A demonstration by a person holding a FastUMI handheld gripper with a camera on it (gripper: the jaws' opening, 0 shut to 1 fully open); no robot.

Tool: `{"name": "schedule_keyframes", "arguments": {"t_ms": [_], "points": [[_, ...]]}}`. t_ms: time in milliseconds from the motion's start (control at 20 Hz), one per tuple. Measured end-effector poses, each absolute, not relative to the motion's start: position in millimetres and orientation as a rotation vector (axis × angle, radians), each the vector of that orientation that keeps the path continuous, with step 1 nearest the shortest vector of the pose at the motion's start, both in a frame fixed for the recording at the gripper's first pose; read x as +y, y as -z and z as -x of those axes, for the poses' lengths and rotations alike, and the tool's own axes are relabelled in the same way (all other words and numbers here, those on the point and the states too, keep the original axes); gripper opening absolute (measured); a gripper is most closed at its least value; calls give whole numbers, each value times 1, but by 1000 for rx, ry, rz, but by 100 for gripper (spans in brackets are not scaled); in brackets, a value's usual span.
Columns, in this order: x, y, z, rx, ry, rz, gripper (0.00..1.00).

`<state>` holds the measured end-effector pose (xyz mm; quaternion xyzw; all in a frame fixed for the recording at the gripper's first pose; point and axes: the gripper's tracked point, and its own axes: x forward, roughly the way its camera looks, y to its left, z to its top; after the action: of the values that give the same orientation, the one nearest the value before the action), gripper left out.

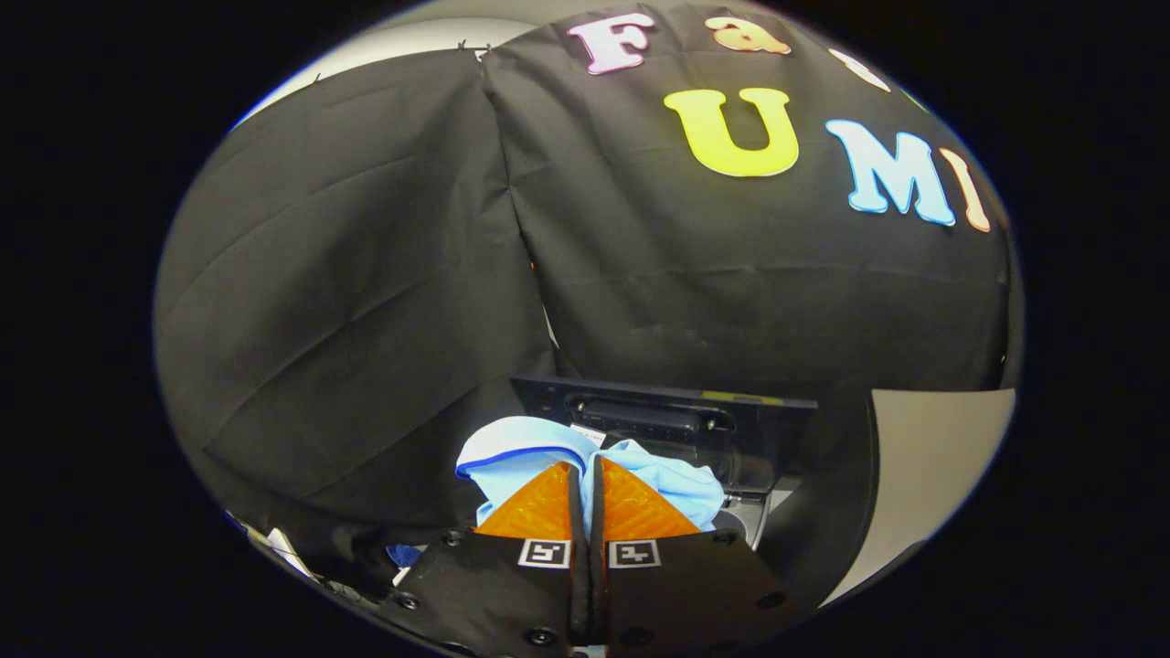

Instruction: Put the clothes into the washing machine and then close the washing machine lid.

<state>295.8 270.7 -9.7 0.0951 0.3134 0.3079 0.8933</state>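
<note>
Clearly the light blue garment [512, 452] is soft, limp and light; it will sag and drape rather than hold a shape, so a pinch on a bunched fold, as now, looks the safest hold. The gripper [585, 484] has its fingers nearly together, clamped on a fold of the cloth at the lower middle of the frame. Pale blue with a darker edge, the garment billows around the fingertips, just in front of the washing machine's raised dark lid [667, 425].

Pale surface [941, 457] carries the washing machine [745, 519], lid [667, 420] up. Gripper [585, 475] fingers pinch a light-blue garment [521, 448] just before the lid.
</note>
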Motion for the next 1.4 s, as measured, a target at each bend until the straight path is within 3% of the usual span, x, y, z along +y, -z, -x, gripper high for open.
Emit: {"name": "schedule_keyframes", "arguments": {"t_ms": [1000,1400], "points": [[296,183,-299,868,-513,-103,1],[303,244,-284,1037,-456,-137,1]]}}
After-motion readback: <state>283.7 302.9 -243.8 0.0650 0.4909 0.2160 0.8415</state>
